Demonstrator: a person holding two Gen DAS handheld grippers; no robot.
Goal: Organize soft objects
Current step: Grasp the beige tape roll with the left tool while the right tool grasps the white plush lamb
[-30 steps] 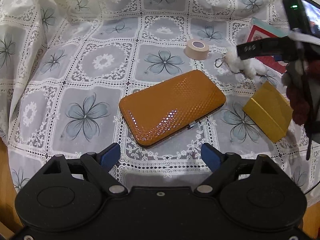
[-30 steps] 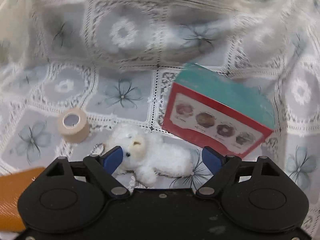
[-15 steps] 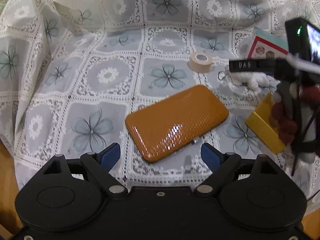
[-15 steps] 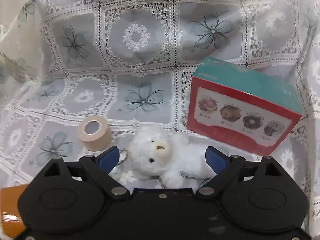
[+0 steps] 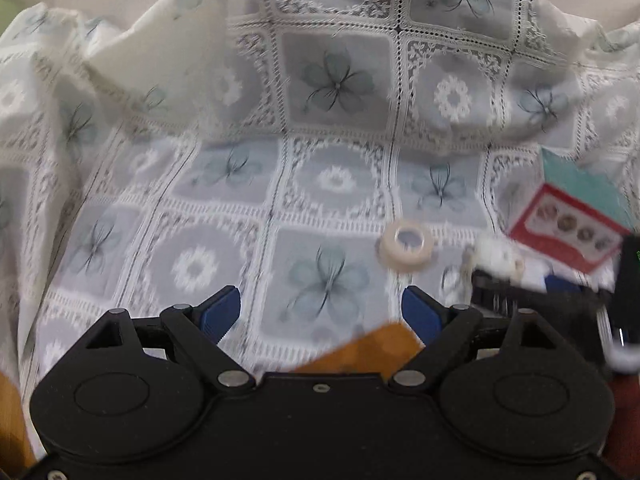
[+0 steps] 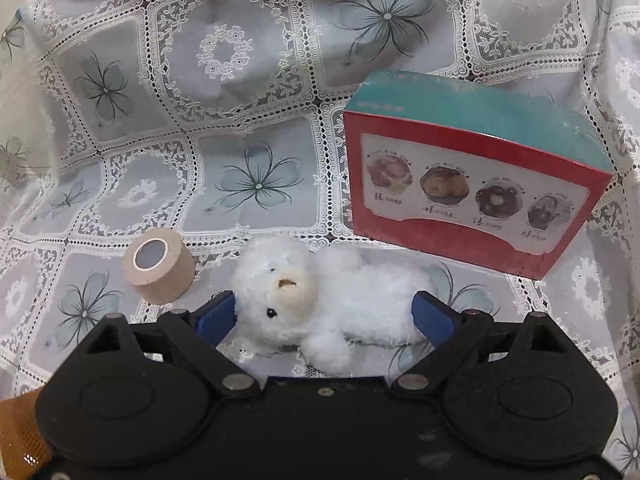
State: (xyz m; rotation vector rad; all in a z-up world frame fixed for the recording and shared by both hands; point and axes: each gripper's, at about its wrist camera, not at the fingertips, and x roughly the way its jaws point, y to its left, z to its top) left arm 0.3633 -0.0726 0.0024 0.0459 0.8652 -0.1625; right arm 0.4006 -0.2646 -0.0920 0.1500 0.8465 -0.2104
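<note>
A white plush bear (image 6: 320,300) lies on its side on the lace cloth, head to the left. My right gripper (image 6: 324,316) is open with its blue pads on either side of the bear, close to it, not squeezing. In the blurred left wrist view the bear (image 5: 496,258) shows small at the right, with the right gripper's black body (image 5: 532,300) over it. My left gripper (image 5: 322,314) is open and empty above the cloth, with the orange case (image 5: 360,350) just under its right pad.
A red and teal box with donut pictures (image 6: 472,184) stands just behind the bear. A beige tape roll (image 6: 158,272) lies to the bear's left. The orange case's corner (image 6: 20,432) shows at the lower left. The lace tablecloth (image 6: 240,120) rises in folds behind.
My right gripper has moved forward and down so the bear now lies between its pads. My left gripper has tilted up and forward; the orange case has slid mostly under it.
</note>
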